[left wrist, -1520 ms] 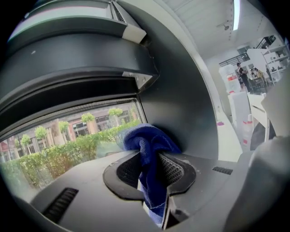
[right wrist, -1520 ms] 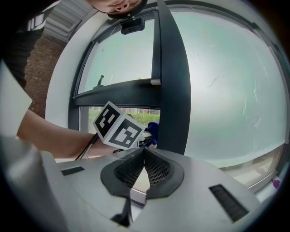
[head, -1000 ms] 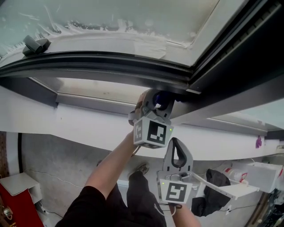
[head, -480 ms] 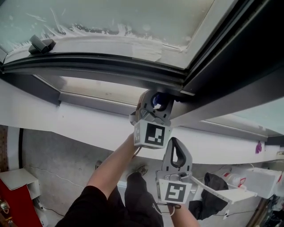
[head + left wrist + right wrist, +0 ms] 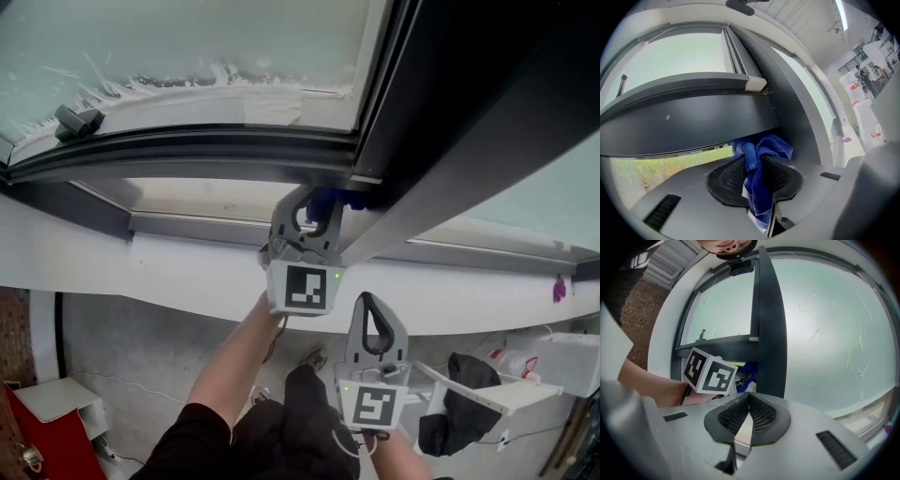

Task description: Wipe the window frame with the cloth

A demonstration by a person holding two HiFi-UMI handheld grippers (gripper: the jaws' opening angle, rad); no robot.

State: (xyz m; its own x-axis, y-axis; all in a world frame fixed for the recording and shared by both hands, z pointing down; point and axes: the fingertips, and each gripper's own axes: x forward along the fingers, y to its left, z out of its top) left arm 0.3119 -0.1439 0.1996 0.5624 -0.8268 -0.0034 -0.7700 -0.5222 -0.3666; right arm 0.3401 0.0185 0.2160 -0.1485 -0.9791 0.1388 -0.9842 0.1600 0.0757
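Left gripper view: a blue cloth [image 5: 764, 145] is seen clamped between the jaws of the left gripper [image 5: 757, 164] and bunched up against the dark window frame [image 5: 693, 117], at the corner where the horizontal bar is met by the upright post. In the head view the right gripper [image 5: 373, 314] is held lower, well apart from the frame, with its jaws closed together on nothing.

Frosted window panes [image 5: 178, 42] daylit, set in dark window frame [image 5: 197, 150]. White sill [image 5: 141, 267] beneath. Grey concrete floor [image 5: 131, 347]. White shelf [image 5: 502, 401] at right, dark garment [image 5: 459, 412] hanging against it. Red unit [image 5: 23, 436] lower left.
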